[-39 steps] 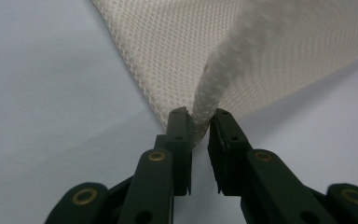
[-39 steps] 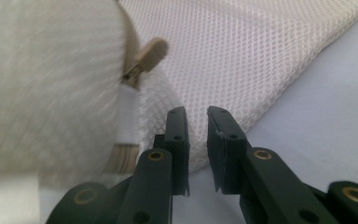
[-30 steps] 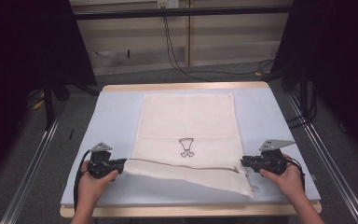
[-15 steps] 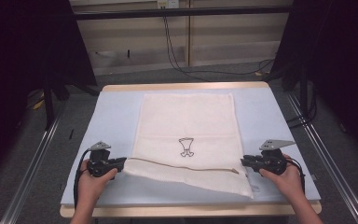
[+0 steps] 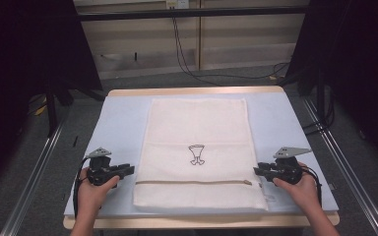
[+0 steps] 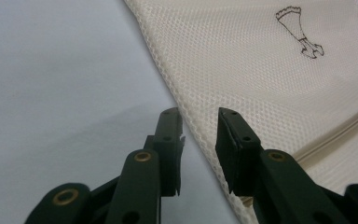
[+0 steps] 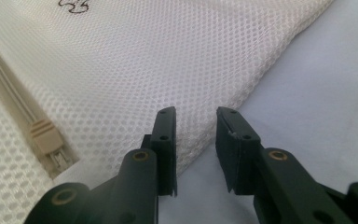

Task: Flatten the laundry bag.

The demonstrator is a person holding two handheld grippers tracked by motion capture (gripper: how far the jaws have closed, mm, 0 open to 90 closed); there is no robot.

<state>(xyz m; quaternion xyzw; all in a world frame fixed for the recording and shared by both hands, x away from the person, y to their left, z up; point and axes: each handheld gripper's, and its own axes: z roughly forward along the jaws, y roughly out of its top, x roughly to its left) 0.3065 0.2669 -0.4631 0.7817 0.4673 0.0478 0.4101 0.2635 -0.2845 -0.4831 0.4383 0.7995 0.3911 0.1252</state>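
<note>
A cream mesh bag (image 5: 197,147) lies flat on the light blue table (image 5: 123,123), with a small black printed emblem (image 5: 196,154) and a zip (image 5: 192,182) across its near end. My left gripper (image 5: 131,170) rests just off the bag's left edge. Its jaws are open, and the bag's edge (image 6: 186,107) shows behind the gap. My right gripper (image 5: 256,170) sits at the bag's right edge. Its jaws (image 7: 196,114) have just been opening and stand open, with the mesh edge lying under the gap and nothing pressed between them. The beige zip pull (image 7: 46,137) is to their left.
Bare table surface flanks the bag on both sides. The wooden table edge (image 5: 197,222) runs close in front of the hands. Metal rails (image 5: 32,172) border the table, and cables (image 5: 192,69) lie on the floor behind it.
The bag's near end, earlier skewed and drawn taut between the two grippers, now lies flat and square. The right jaws stand wider. Both hands have hardly moved.
</note>
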